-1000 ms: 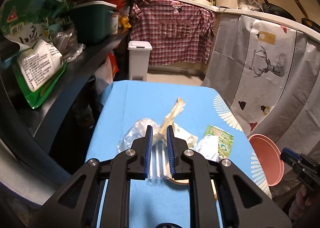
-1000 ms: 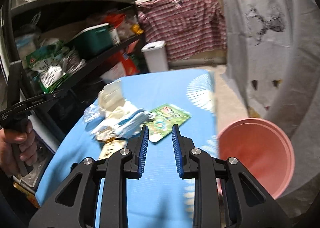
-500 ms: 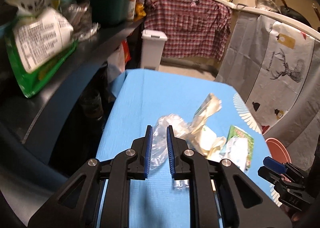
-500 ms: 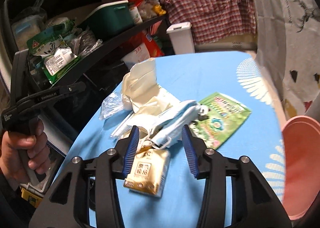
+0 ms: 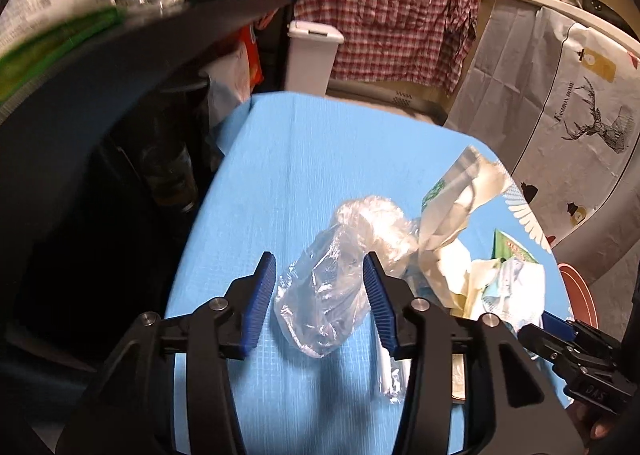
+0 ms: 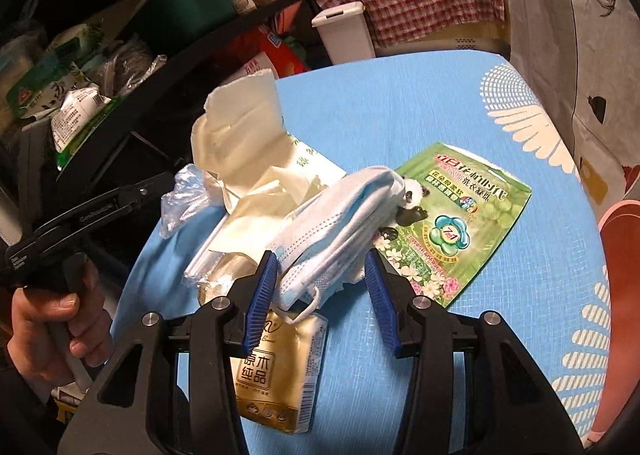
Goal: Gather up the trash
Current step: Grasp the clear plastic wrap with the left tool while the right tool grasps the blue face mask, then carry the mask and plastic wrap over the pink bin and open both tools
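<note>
A pile of trash lies on the blue table (image 5: pixel 304 159). My left gripper (image 5: pixel 320 295) is open, its blue pads on either side of a crumpled clear plastic bag (image 5: pixel 332 287). My right gripper (image 6: pixel 322 295) is open around the near end of a bundle of blue face masks (image 6: pixel 340 223). A cream paper wrapper (image 6: pixel 240 143), a green detergent pouch (image 6: pixel 452 215) and a gold tissue packet (image 6: pixel 276 371) lie around the masks. The wrapper (image 5: pixel 460 199) also stands up right of the clear bag.
A pink bin (image 6: pixel 620 295) stands off the table's right edge. Black shelves (image 6: pixel 120 67) packed with bags and a green box (image 6: pixel 184 3) run along the left. A white lidded bin (image 5: pixel 312 55) stands beyond the table's far end.
Both grippers have opened from nearly shut. The left one moved in over the clear bag. The right one moved forward and down onto the masks.
</note>
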Demonstrator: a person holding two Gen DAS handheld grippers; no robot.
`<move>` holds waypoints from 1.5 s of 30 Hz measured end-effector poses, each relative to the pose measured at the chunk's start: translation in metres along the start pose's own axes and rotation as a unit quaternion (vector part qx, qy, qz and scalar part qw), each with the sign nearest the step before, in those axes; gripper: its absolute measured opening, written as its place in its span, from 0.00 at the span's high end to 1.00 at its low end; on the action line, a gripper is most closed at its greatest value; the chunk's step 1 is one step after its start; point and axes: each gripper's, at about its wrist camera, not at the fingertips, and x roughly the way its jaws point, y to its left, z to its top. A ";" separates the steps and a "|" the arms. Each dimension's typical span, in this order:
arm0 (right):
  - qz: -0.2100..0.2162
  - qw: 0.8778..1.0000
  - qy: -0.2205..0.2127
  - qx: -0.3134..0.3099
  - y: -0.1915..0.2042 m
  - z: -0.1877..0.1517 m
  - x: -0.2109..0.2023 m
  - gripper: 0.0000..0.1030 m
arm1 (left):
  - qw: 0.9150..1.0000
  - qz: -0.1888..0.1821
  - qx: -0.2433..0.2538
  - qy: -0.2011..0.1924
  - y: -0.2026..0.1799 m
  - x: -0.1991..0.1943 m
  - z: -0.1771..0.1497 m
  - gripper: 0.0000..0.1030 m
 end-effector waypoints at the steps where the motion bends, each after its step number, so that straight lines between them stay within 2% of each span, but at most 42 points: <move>1: 0.000 1.000 0.003 -0.001 0.000 0.000 0.001 0.55 | 1.000 -0.002 0.000 0.004 0.000 0.003 -0.001 0.56; 4: 0.001 1.000 0.007 0.002 -0.001 -0.001 0.001 0.58 | 1.000 -0.006 0.004 0.016 0.000 0.011 -0.003 0.56; 5: 0.004 1.000 0.008 0.002 -0.001 -0.002 0.000 0.60 | 1.000 -0.005 0.007 0.019 -0.001 0.013 -0.003 0.59; 6: 0.006 1.000 0.009 0.001 -0.001 -0.002 0.000 0.62 | 1.000 -0.006 0.007 0.020 -0.001 0.013 -0.004 0.63; 8: 0.008 1.000 0.010 -0.003 0.000 -0.003 -0.001 0.71 | 1.000 -0.010 0.007 0.026 -0.001 0.015 -0.004 0.81; 11: 0.012 1.000 0.012 -0.007 0.000 -0.005 -0.002 0.84 | 0.999 0.000 0.020 0.028 -0.004 0.011 -0.005 0.92; 13: 0.015 1.000 0.011 -0.011 0.001 -0.005 -0.005 0.87 | 0.999 0.002 0.025 0.027 -0.005 0.006 -0.005 0.94; 17: 0.019 0.999 -0.005 -0.026 0.006 -0.004 -0.022 0.93 | 0.999 0.007 0.030 0.018 -0.005 -0.010 -0.004 0.96; 26: 0.012 0.998 -0.035 -0.046 0.009 -0.004 -0.066 0.95 | 0.999 0.033 0.019 -0.008 -0.009 -0.054 -0.004 0.96; 37: -0.012 0.995 -0.079 -0.061 0.002 -0.007 -0.132 0.95 | 0.997 0.034 0.017 -0.060 -0.030 -0.106 -0.005 0.96; 45: -0.034 0.989 -0.121 -0.074 -0.014 -0.005 -0.193 0.95 | 0.995 0.012 0.014 -0.094 -0.061 -0.140 -0.012 0.96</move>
